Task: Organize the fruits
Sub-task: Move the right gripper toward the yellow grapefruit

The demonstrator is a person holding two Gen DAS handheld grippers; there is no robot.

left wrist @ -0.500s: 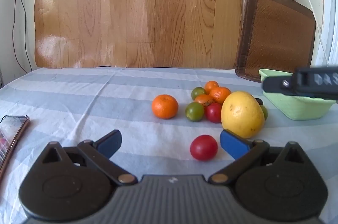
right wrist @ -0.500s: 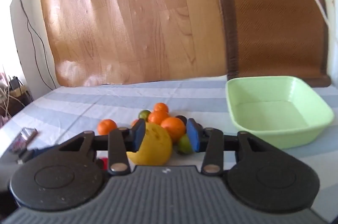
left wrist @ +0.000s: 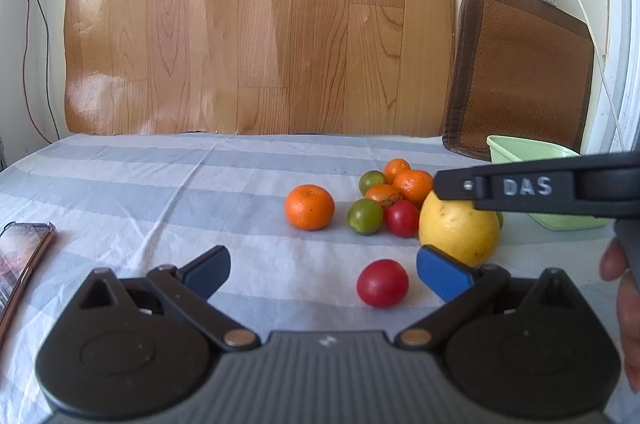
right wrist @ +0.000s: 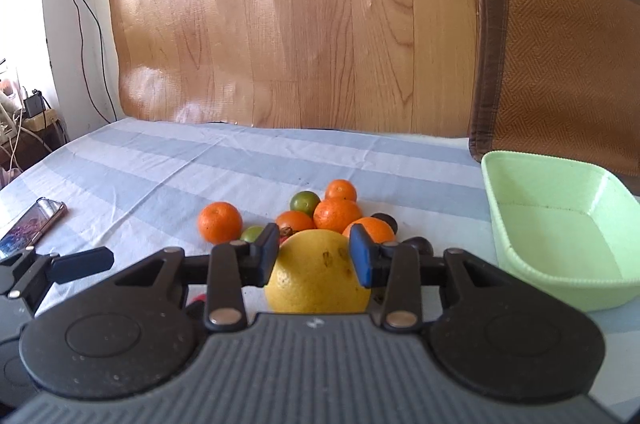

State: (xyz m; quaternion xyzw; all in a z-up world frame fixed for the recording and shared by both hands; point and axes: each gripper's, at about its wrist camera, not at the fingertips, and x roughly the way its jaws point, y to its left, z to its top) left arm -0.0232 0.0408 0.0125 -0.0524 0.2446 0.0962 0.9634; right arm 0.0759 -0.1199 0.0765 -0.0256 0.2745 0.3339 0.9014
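We hover our right tool [right wrist: 314,260], jaws half-parted and empty, over the big yellow fruit [right wrist: 318,280] beside the green bin [right wrist: 560,288], left tool [left wrist: 322,270] wide open near the red tomato [left wrist: 383,283]

We see that our left gripper [left wrist: 323,274] has a ribbed grey housing with a small white mark at its front edge, flanked by two round black discs from which black link arms run forward on brass-coloured pivots to blue fingertip pads [left wrist: 442,278]. Our right gripper [right wrist: 314,256] is built alike, with blue pads [right wrist: 363,260]; seen side-on, its black finger bears raised letters "DAS" and a small silver screw behind them.
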